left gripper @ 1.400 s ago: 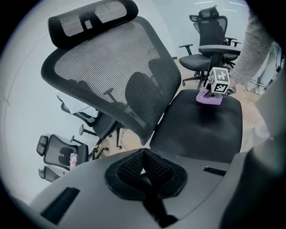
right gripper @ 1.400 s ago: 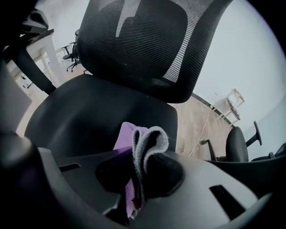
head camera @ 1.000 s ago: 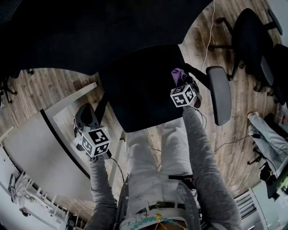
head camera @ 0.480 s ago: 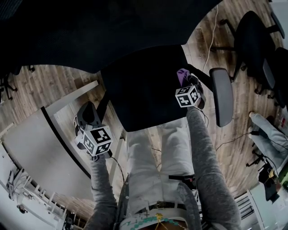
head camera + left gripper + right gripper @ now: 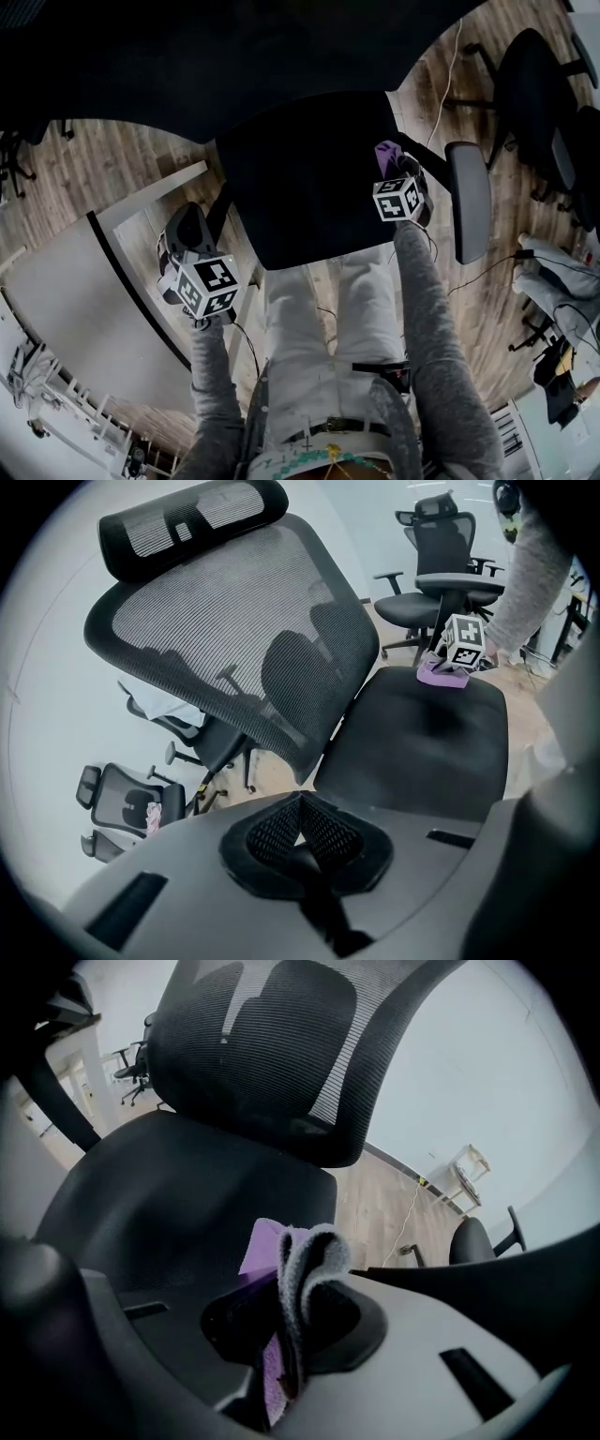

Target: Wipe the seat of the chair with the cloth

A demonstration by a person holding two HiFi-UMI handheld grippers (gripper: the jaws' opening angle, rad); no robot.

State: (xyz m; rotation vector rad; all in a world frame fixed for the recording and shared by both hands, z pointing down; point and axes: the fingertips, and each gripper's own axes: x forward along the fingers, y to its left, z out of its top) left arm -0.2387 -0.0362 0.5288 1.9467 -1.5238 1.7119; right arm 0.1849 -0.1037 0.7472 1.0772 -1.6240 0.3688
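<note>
Right hand-held gripper [image 5: 394, 169] shifted rightward — clamping cloth [image 5: 386, 153], on seat [image 5: 300, 187]

No legible words or numbers, only square markers on left gripper [image 5: 186, 225], right gripper [image 5: 394, 165]

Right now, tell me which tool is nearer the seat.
Right. The right tool presses the cloth on the seat's right edge; the left tool is off its left side, not touching.
</note>
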